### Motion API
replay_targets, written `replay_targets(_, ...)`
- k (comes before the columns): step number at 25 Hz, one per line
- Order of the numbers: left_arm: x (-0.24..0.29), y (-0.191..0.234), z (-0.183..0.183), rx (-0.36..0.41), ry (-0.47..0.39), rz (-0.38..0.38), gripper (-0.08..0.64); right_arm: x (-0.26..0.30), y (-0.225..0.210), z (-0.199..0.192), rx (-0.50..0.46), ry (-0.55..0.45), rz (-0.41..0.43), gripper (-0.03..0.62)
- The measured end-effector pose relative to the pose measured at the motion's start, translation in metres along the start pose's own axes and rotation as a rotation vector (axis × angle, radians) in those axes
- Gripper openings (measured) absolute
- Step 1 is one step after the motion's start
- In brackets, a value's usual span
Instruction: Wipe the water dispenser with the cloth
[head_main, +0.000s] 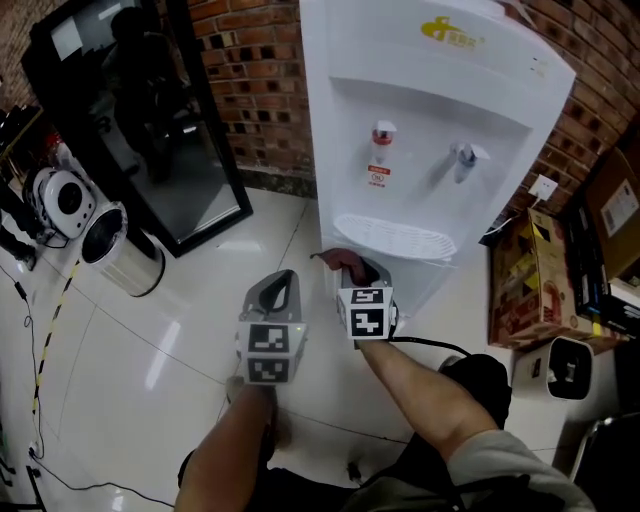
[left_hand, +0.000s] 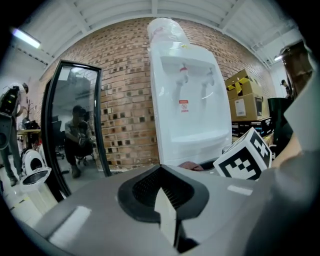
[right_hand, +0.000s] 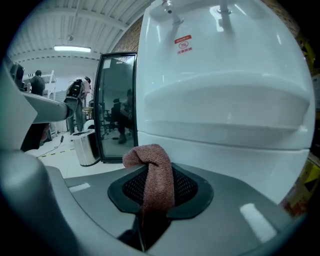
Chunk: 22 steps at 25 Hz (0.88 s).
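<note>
Reddish-brown terry cloth (right_hand: 152, 172) sits clamped in the right gripper (head_main: 358, 270). The jaws are clenched on its lower part, and a folded tuft sticks up and fwd past the tips. In the head view the cloth is low down, just in front of the white water dispenser (head_main: 430, 120), below the drip tray (head_main: 395, 238) and near the cabinet's lower front. The right gripper view shows the white panel filling the frame close ahead, but it can't be told whether cloth and plastic touch.

The left gripper (head_main: 283, 285) has its jaws closed together w/ nothing between them. It hovers just beside the right one, on its left, also aimed at the cabinet base.

Step in hand, as a judgement: probably the approach to a wipe on the lower front, w/ no clear sign of wiping contact yet.

The next move likely calls for pushing the tuft onto the panel and sweeping across w/ even pressure. The grip must stay firm so the cloth doesn't pull out. Only a small tuft sticks out, so several overlapping passes seem needed. Higher up, the red tap (head_main: 383, 135) and blue tap (head_main: 465, 155) need care: a bump could release water.
</note>
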<state>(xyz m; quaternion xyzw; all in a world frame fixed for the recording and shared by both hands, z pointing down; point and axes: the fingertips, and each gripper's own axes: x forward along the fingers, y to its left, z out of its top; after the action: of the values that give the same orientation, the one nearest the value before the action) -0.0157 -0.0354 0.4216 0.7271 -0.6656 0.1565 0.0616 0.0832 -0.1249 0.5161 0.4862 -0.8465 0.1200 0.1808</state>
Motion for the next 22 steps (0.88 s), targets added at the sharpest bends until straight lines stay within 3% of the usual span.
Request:
replay_targets(9,0.019,-0.051,0.014,0.003,-0.02,-0.106,0.0,-0.045,-0.071,-0.01,-0.059,0.006,-0.104,0.107)
replay_targets(22,0.052,-0.16,0.012,0.053,0.003,-0.322,0.0,-0.11,-0.182,-0.027,0.009,0.021,-0.302,0.107)
